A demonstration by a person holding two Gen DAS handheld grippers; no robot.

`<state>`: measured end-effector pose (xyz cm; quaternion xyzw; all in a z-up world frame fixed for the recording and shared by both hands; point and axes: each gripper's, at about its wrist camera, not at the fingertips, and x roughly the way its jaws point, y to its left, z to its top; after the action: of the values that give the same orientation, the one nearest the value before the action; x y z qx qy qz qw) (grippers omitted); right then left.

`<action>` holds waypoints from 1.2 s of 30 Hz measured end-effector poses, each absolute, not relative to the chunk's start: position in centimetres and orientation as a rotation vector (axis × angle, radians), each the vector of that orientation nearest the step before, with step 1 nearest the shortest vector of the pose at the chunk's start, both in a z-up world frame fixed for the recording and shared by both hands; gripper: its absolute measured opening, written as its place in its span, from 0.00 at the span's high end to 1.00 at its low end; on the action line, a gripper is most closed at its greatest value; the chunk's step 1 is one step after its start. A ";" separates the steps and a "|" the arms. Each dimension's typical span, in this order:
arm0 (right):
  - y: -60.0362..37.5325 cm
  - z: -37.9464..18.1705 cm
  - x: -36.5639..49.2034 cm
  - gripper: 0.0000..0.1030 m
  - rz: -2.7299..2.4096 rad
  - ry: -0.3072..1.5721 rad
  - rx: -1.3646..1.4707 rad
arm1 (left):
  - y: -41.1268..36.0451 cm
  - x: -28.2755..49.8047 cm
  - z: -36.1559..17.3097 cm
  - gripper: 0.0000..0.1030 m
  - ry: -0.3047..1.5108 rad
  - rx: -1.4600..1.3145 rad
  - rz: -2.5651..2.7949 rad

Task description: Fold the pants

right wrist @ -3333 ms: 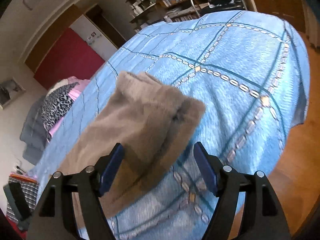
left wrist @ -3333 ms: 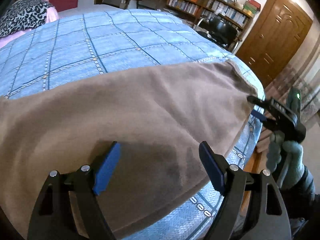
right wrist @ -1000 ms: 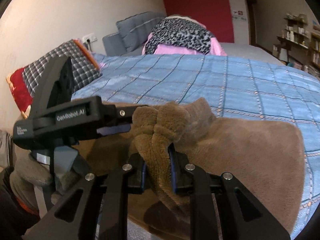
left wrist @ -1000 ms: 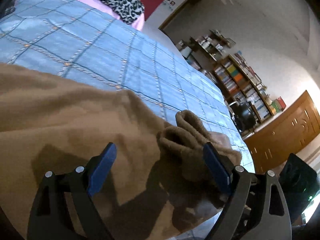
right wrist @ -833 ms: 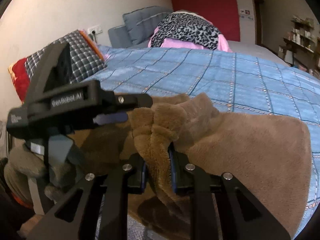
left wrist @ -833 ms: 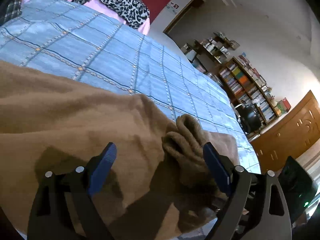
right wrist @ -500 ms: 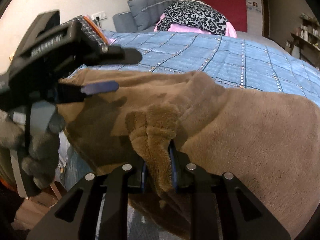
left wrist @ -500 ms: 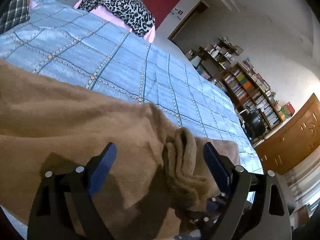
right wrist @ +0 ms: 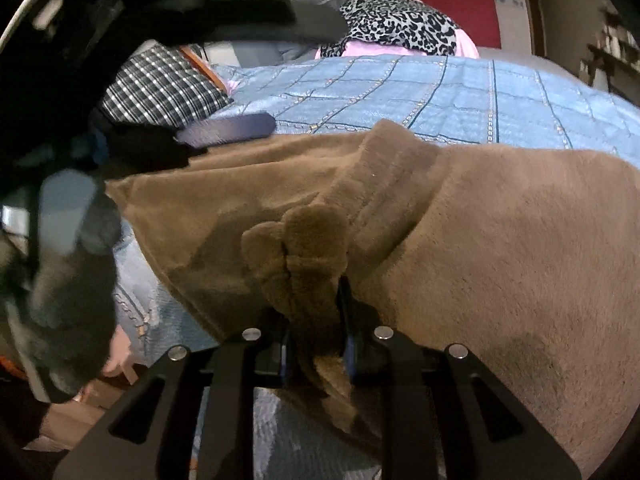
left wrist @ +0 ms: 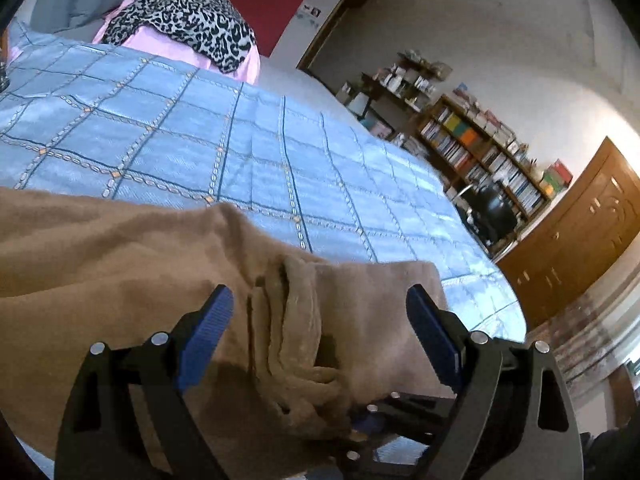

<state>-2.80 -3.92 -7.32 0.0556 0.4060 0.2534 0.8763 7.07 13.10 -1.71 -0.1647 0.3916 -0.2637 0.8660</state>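
Note:
Brown fleece pants (left wrist: 120, 260) lie spread across the near part of a blue quilted bed cover (left wrist: 200, 140). My right gripper (right wrist: 314, 320) is shut on a bunched cuff (right wrist: 304, 248) of the pants (right wrist: 500, 260), low at the bed's near edge. In the left wrist view that bunch (left wrist: 296, 320) lies between the wide-apart blue pads of my left gripper (left wrist: 318, 312), which is open, hovers over the fabric and touches nothing. The right gripper (left wrist: 372, 420) shows below it. The left gripper (right wrist: 276, 68) appears blurred at the upper left of the right wrist view, held by a gloved hand (right wrist: 68, 280).
A leopard-print cloth (left wrist: 188, 28) on pink bedding lies at the bed's far end, a checked pillow (right wrist: 160, 88) at its left. Right of the bed stand a bookshelf (left wrist: 480, 152), a black chair (left wrist: 492, 208) and a wooden door (left wrist: 580, 240).
The right gripper has sunk towards the bed's near edge, still holding the bunched cuff. The left gripper has risen clear of the fabric and rolled a little, its jaws staying wide.

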 end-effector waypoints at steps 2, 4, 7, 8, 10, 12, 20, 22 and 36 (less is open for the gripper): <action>-4.8 -7.1 -3.1 0.70 0.554 0.847 0.151 | 12.5 7.5 -2.3 0.13 0.844 -0.338 -0.552; -5.5 -6.8 -3.6 0.57 0.581 0.842 0.182 | 11.8 7.8 -3.0 0.13 0.868 -0.330 -0.552; -6.4 -6.2 -4.5 0.51 0.593 0.825 0.186 | 10.7 8.3 -4.2 0.13 0.905 -0.292 -0.531; -6.7 -6.0 -4.8 0.51 0.594 0.819 0.181 | 10.4 8.3 -4.5 0.13 0.915 -0.277 -0.525; -7.9 -5.6 -5.5 0.51 0.593 0.809 0.184 | 9.5 8.5 -5.4 0.13 0.942 -0.244 -0.519; -9.7 -5.2 -6.1 0.51 0.563 0.795 0.198 | 8.7 8.7 -6.4 0.13 0.971 -0.206 -0.510; -17.9 -3.3 -5.2 0.51 0.296 0.719 0.287 | 8.1 7.5 -9.8 0.19 0.996 -0.095 -0.424; -19.3 -2.9 -4.4 0.51 0.258 0.700 0.302 | 8.6 6.9 -9.7 0.24 0.992 -0.100 -0.410; -21.4 -7.8 5.3 0.51 0.169 0.851 0.320 | 9.7 5.7 -10.0 0.27 0.982 -0.117 -0.373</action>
<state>5.30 -21.44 -7.84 0.1542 0.4106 0.0815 0.8950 5.71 9.65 -10.02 -0.0556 0.4687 -0.1778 0.8635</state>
